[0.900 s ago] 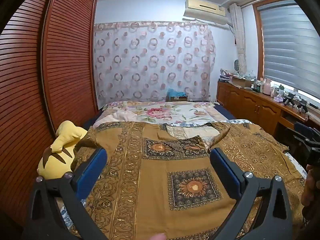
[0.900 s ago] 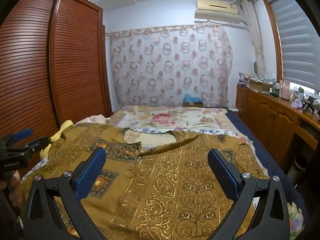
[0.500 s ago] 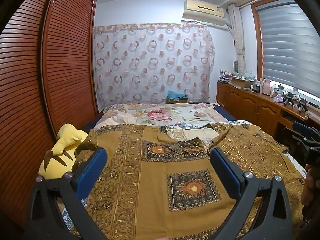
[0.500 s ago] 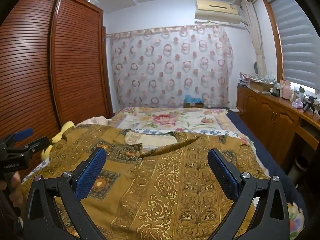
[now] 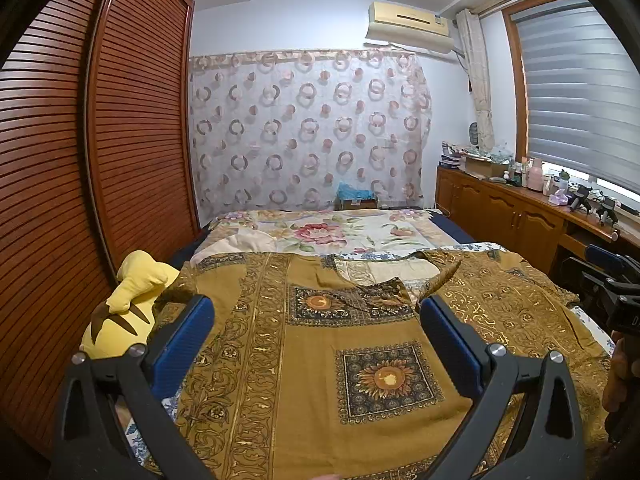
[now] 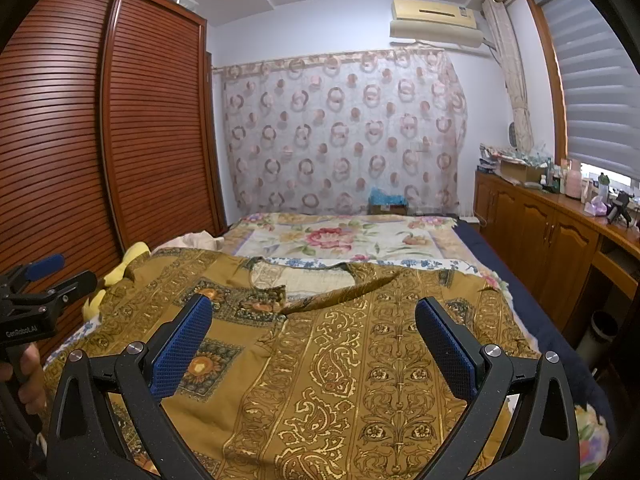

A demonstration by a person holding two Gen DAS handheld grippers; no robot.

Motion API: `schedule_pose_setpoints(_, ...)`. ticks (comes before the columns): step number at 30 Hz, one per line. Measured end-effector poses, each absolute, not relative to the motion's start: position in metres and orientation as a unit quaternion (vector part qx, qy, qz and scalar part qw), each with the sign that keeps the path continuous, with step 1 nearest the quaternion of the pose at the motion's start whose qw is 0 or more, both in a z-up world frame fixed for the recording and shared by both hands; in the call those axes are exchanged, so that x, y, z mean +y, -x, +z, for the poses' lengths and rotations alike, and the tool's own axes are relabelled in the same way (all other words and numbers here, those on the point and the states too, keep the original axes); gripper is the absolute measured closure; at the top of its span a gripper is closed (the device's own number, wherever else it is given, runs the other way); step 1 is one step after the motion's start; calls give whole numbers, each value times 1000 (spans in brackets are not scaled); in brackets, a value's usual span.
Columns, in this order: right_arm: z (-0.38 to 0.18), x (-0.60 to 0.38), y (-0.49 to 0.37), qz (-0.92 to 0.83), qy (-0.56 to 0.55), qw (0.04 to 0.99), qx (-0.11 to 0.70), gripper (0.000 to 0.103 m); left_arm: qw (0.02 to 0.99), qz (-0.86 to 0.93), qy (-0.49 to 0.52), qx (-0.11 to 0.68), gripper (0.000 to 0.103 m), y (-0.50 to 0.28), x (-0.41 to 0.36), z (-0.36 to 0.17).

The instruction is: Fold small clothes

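Note:
A mustard-brown garment [image 5: 320, 344] [image 6: 340, 352] with gold scrollwork and dark square medallions lies spread flat on the bed, its neck opening toward the far side. My left gripper [image 5: 316, 320] hovers above its left half, jaws wide open, nothing between the blue pads. My right gripper [image 6: 314, 320] hovers over the right half, also wide open and empty. Each view shows the other gripper at its edge: the right gripper [image 5: 612, 292] and the left gripper [image 6: 36, 292], held in hands.
A yellow plush toy [image 5: 128, 304] lies at the bed's left edge against the slatted wooden wardrobe [image 5: 80, 160]. A floral bedspread [image 6: 340, 236] covers the far bed. A wooden cabinet [image 6: 552, 236] with bottles runs along the right wall under the window.
Both views have tilted slightly, so the garment sits a little lower in frame. Both grippers stay open and the garment has not moved.

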State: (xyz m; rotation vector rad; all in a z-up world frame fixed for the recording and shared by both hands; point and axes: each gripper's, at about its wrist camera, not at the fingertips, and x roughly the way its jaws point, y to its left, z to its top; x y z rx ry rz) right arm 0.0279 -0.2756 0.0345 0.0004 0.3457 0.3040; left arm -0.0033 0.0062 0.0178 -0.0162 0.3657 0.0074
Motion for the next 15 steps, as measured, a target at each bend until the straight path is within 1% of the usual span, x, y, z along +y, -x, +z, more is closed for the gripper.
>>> schedule_pose_setpoints(15, 34, -275, -29, 151, -1, 973, 172, 0, 984, 6, 7, 179, 0, 6, 6, 22)
